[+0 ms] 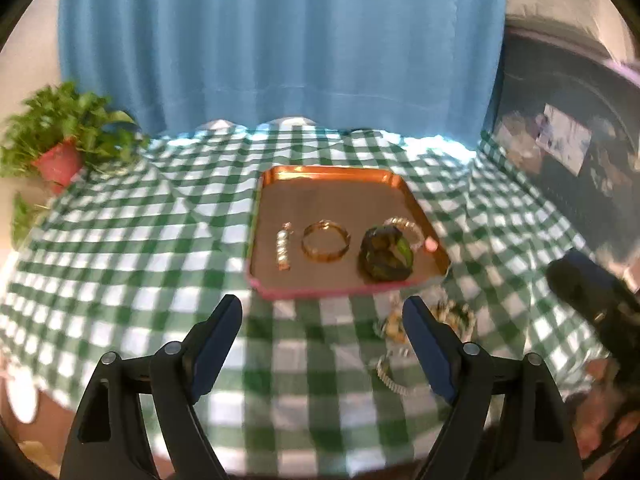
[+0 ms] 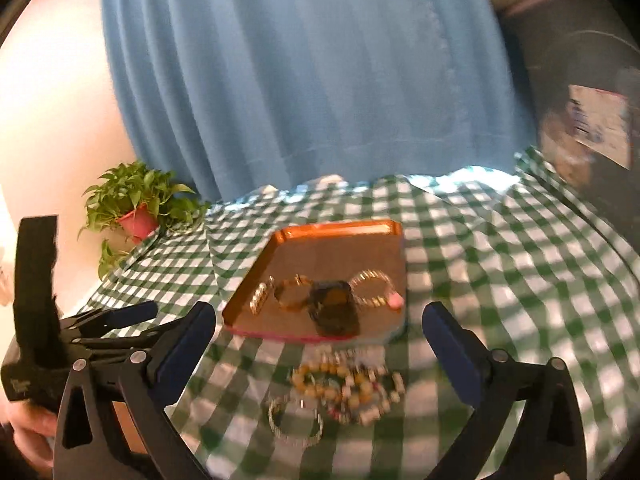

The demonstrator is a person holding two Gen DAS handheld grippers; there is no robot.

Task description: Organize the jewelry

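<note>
Jaws of both grippers are being held wide and empty; the right gripper [image 2: 318, 344] is being aimed at the tangled bracelets [image 2: 344, 392] lying before the tray [image 2: 340, 228], where several strands risk being snagged together.

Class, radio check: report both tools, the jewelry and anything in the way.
Left tool open, empty. Right tool open, empty. Four pieces on copper tray; loose bracelet pile on checkered cloth, below right tool. Nothing blocking.
</note>
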